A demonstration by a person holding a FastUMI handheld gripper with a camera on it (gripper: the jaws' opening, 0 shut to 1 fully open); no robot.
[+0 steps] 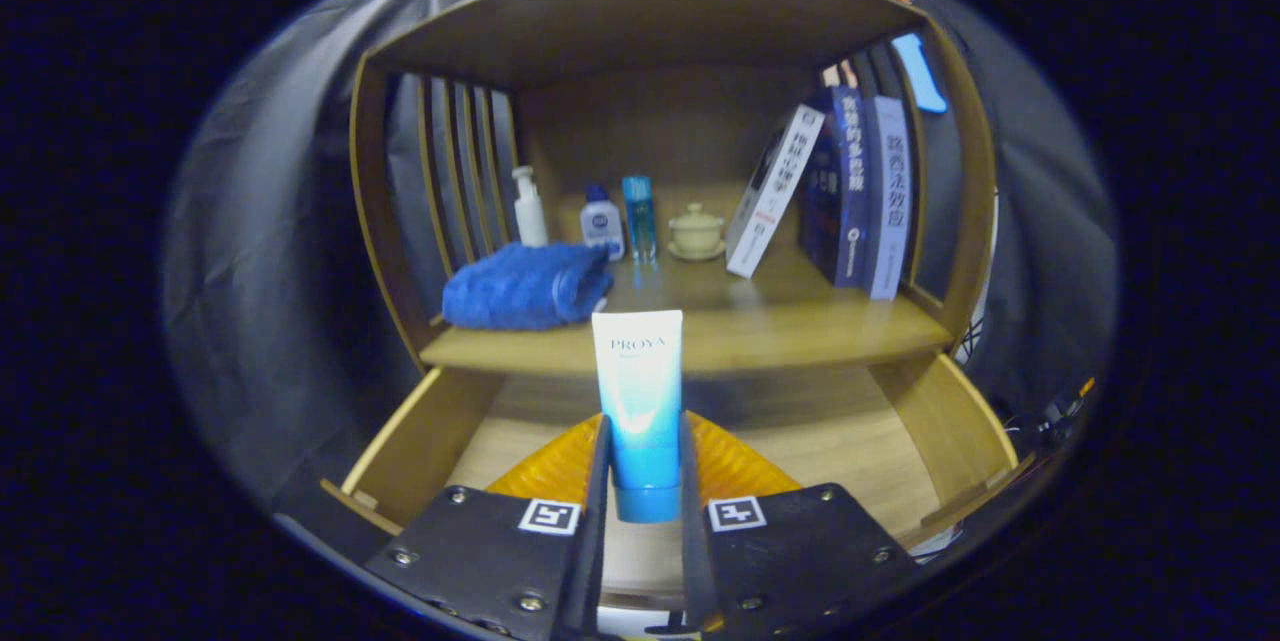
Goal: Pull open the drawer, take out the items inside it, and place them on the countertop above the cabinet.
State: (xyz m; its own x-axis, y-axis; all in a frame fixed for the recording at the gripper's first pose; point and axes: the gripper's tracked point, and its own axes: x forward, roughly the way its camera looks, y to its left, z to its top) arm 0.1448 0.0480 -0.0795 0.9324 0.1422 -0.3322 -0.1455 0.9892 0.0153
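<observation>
My gripper [641, 466] is shut on a blue-and-white tube [637, 391], which stands cap-down between the fingers, both pressing its lower part. Below it the wooden drawer [415, 441] is pulled open. An orange ribbed object [735, 466] lies in the drawer, partly hidden behind the fingers and the tube. The tube's top reaches up in front of the countertop [800, 326] edge above the drawer.
On the countertop lie a folded blue towel [525, 286], a white pump bottle [529, 209], a small white-and-blue bottle [602, 224], a blue bottle [639, 216], a lidded cup on a saucer [696, 231] and several books [850, 191] leaning right. Slatted sides and a roof enclose the shelf.
</observation>
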